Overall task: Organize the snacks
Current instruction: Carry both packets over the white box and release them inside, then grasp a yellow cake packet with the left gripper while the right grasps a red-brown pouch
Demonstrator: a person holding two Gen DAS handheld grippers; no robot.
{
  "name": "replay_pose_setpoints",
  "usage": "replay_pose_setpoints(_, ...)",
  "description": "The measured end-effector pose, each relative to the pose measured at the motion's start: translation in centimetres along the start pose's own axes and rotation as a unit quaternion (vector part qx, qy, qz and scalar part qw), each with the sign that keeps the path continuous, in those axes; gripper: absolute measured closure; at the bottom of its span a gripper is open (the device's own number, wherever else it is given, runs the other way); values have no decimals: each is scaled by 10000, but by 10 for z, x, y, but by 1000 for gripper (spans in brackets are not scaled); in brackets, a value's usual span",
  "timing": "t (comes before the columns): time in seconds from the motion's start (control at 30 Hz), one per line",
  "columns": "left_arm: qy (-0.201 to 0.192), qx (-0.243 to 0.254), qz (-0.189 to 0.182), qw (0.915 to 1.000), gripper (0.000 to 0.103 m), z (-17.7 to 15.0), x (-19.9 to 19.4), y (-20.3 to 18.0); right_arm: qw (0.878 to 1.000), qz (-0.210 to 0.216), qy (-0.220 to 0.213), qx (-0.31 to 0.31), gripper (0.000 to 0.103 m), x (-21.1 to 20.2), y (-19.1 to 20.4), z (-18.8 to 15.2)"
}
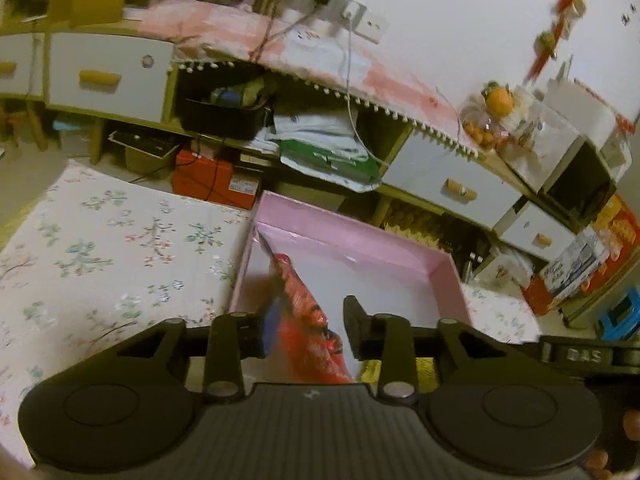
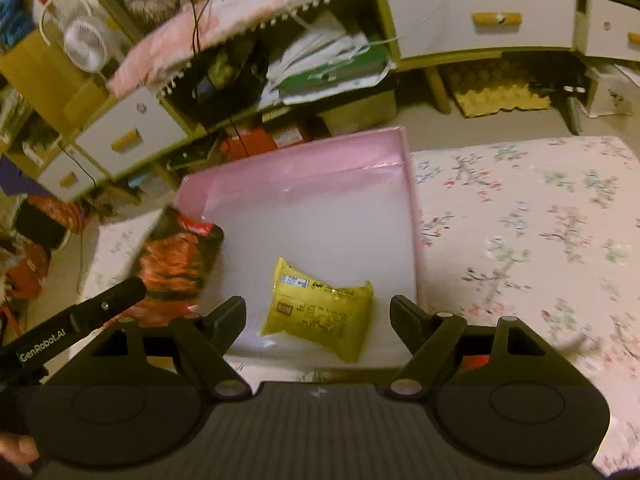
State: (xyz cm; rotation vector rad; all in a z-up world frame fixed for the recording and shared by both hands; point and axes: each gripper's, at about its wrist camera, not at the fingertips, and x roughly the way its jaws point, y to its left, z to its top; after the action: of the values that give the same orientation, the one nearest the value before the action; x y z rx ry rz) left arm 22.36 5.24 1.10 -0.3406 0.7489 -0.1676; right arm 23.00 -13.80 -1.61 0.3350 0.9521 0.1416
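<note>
Left wrist view: the left tongs (image 1: 306, 326) stand parted in the lower centre of the frame, with a crinkly red-orange foil snack bag (image 1: 304, 312) between them, seemingly let go, over the near-left part of a shallow pink cardboard box (image 1: 360, 240). Right wrist view: the right tongs (image 2: 318, 320) gape wide and empty above a yellow plastic snack packet (image 2: 316, 308) lying flat inside the box, near its front edge. Best to draw both tongs straight back, clear of the box walls, so neither packet shifts.

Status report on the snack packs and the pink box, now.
Left hand-held gripper open, red snack bag between fingers, over pink box. Right hand-held gripper open. Yellow snack pack lying in box. Nothing in the way.
</note>
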Motion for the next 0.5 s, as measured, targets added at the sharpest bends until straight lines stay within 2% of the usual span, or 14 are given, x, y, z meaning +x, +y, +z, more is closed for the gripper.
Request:
replay_pose_setpoints(0.17, -57, -195, 20, 9998, 59, -2, -32, 4, 9995, 127, -173, 216, 22, -44, -9, -13)
replay_pose_setpoints(0.27, 115, -261, 9, 9996, 57, -7, -45, 3, 9991, 206, -196, 330, 19, -66, -10, -22)
replay_pose_setpoints(0.33, 240, -281, 11, 9993, 47, -16, -53, 0, 9993, 220, -150, 249, 16, -76, -6, -28)
replay_pose_setpoints(0.5, 524, -139, -114, 9985, 33, -43, -68, -16, 9995, 256, -201, 25, 12, -98, -1, -48)
